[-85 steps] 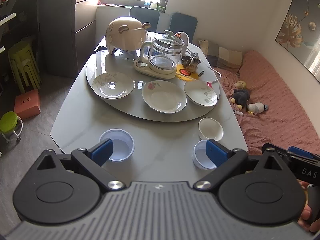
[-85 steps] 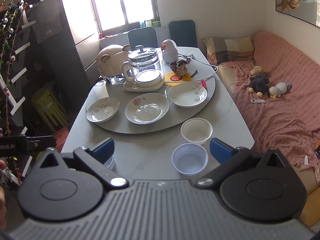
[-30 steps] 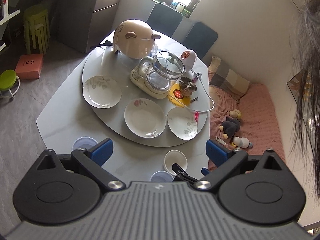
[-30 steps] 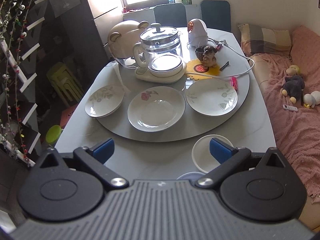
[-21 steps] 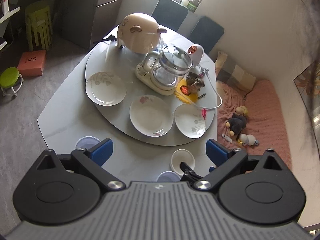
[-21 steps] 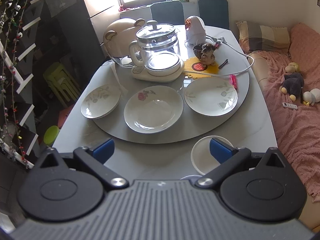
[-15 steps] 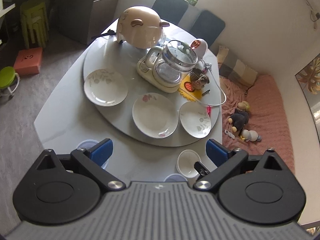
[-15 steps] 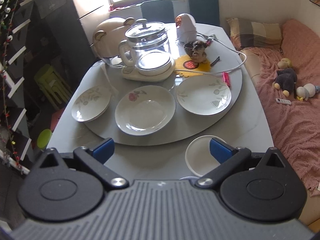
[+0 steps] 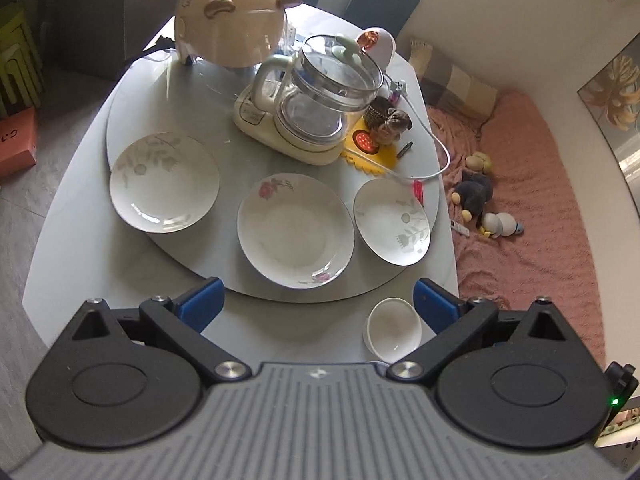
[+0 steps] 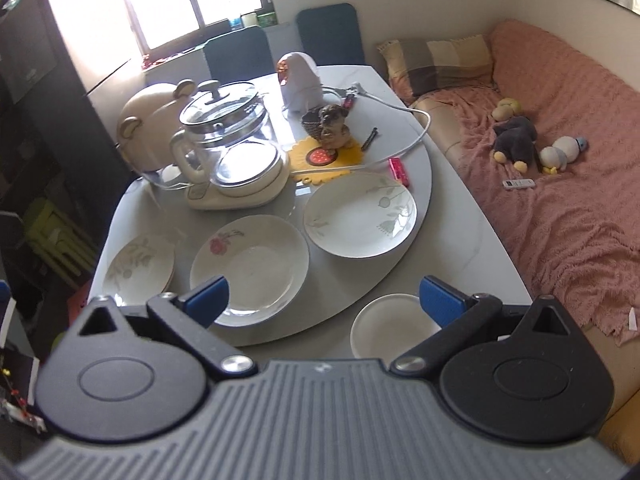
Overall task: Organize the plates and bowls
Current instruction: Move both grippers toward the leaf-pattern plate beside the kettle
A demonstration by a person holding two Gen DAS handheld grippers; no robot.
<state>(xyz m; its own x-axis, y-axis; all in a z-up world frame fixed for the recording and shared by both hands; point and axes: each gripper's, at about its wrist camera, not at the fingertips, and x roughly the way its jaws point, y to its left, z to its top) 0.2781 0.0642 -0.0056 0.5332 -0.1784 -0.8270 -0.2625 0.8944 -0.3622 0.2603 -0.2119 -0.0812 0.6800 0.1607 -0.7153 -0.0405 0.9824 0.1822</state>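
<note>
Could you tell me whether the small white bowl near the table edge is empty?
Empty: the white bowl sits upright, its visible interior bare.

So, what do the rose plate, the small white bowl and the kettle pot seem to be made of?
Rose plate: likely glazed ceramic or porcelain; glossy white with a printed flower and window glare.
Small white bowl: probably glazed ceramic too, plain, opaque and smooth; plastic cannot be excluded.
Kettle pot: clear glass body, since its base shows through, with a cream handle and base that look like plastic.

White rose-patterned plate (image 9: 295,230); plain white bowl (image 9: 393,329).
</note>
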